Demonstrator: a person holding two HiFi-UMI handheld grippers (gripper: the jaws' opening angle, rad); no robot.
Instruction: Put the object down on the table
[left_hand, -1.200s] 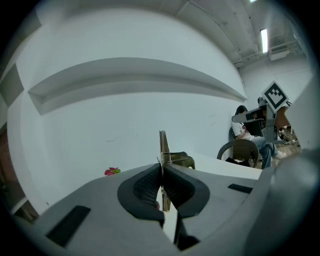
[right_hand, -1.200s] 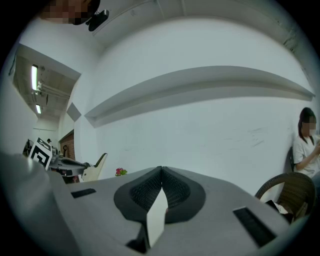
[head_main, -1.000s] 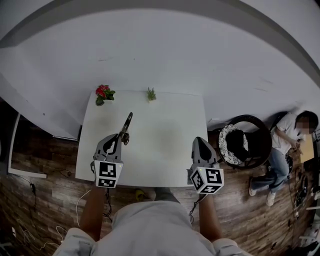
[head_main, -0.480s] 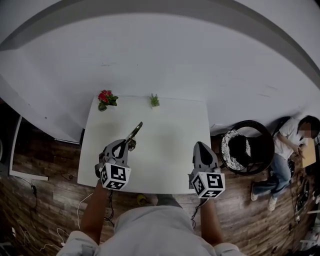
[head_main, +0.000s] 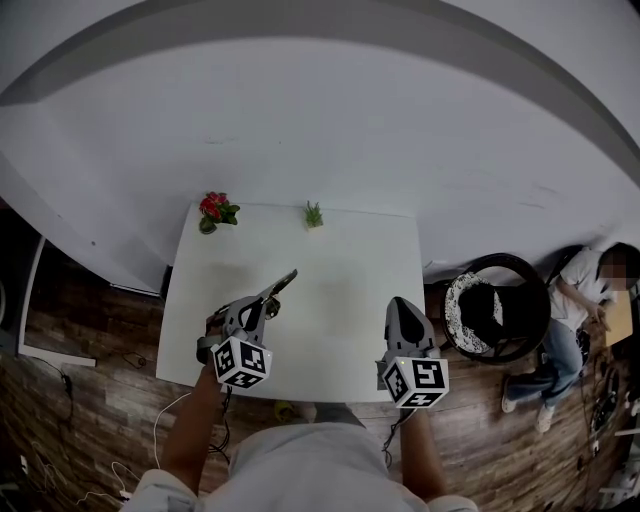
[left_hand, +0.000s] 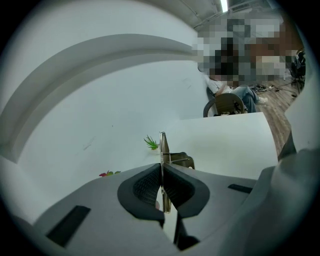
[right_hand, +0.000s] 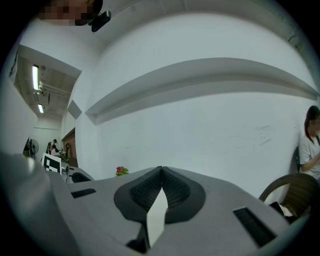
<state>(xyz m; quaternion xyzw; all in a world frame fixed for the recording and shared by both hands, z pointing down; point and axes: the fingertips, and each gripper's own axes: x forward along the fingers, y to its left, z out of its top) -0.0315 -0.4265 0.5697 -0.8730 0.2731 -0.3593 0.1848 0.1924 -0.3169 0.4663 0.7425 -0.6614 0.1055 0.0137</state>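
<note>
A thin metal tool (head_main: 281, 288) with a brownish part sticks out of my left gripper (head_main: 262, 306), over the front left part of the white table (head_main: 340, 260). In the left gripper view the pads are shut on the tool (left_hand: 163, 145), whose blade stands edge-on between them, above the table (left_hand: 225, 140). How high the tool hangs over the table top is hard to tell. My right gripper (head_main: 400, 306) is over the table's front right; its jaws (right_hand: 161, 172) are shut with nothing between them.
A small red flower (head_main: 213, 210) and a small green plant (head_main: 314, 213) stand at the table's far edge against the white wall. A round dark chair (head_main: 490, 305) is right of the table, with a seated person (head_main: 600, 300) beyond it. The floor is wood.
My left gripper has moved right and nearer to me with the tool, which now points more to the right. The right gripper has hardly moved.
</note>
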